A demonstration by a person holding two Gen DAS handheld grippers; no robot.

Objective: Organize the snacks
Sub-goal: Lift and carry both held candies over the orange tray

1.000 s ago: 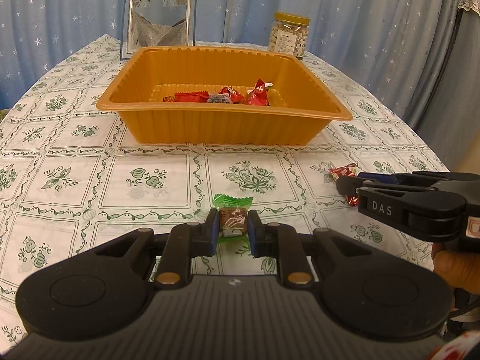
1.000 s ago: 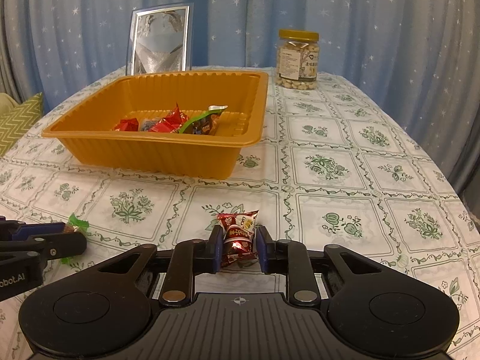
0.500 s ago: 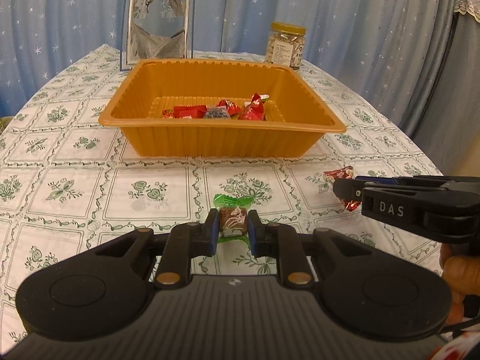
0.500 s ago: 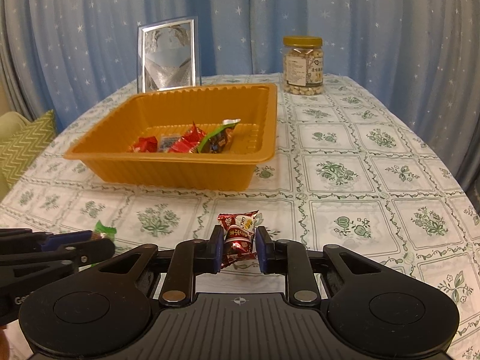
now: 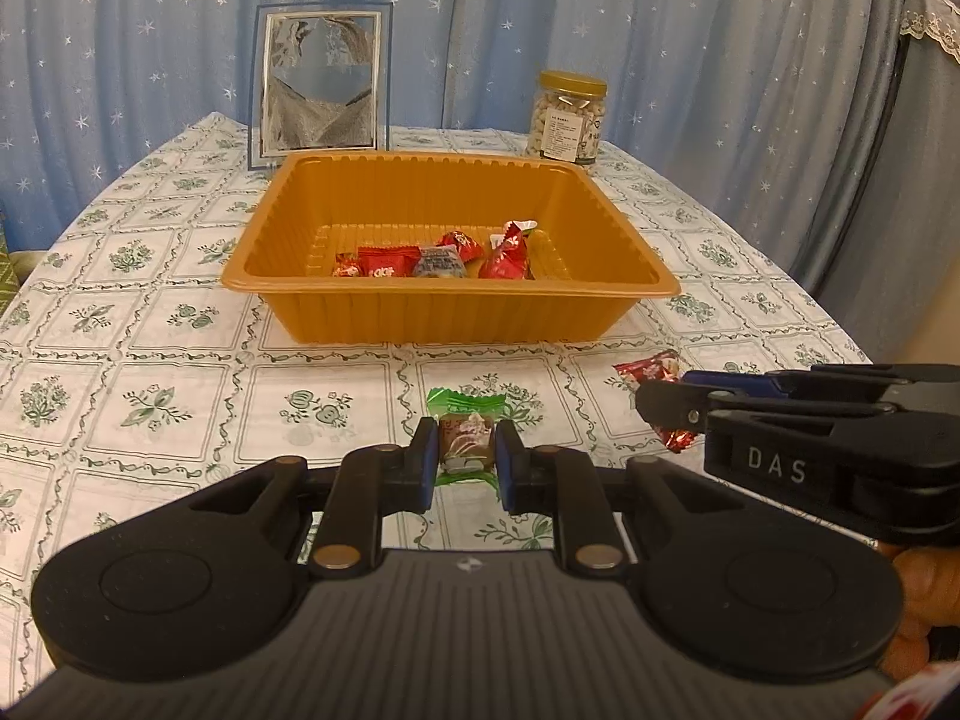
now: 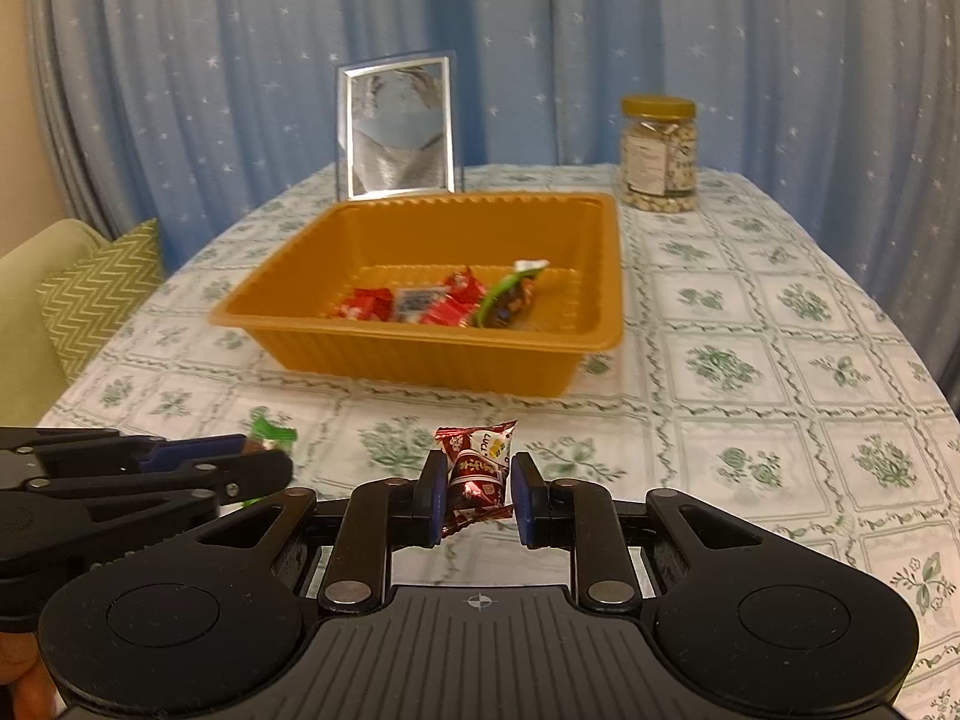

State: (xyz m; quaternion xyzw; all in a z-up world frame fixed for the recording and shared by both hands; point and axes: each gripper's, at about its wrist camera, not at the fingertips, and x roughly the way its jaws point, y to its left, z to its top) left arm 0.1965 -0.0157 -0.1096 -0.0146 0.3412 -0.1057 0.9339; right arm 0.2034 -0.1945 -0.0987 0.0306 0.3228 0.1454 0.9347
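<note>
My left gripper (image 5: 462, 450) is shut on a green-wrapped candy (image 5: 465, 420), held above the tablecloth short of the orange tray (image 5: 450, 312). My right gripper (image 6: 477, 480) is shut on a red-wrapped candy (image 6: 477, 462), also lifted off the cloth. Each gripper shows in the other's view: the right one (image 5: 666, 405) with its red candy (image 5: 651, 369) at the right edge, the left one (image 6: 264, 465) with its green candy (image 6: 270, 429) at the lower left. Several wrapped snacks (image 5: 444, 258) lie on the floor of the orange tray (image 6: 420, 354).
A framed picture (image 5: 321, 84) stands behind the tray, and a jar of nuts (image 5: 567, 120) sits at the back right. Blue starred curtains close off the far side. A green chair with a zigzag cushion (image 6: 99, 294) stands left of the table.
Both grippers have risen with their candies, and the right one has tilted up. The tray looks farther below, with more of its floor showing.
</note>
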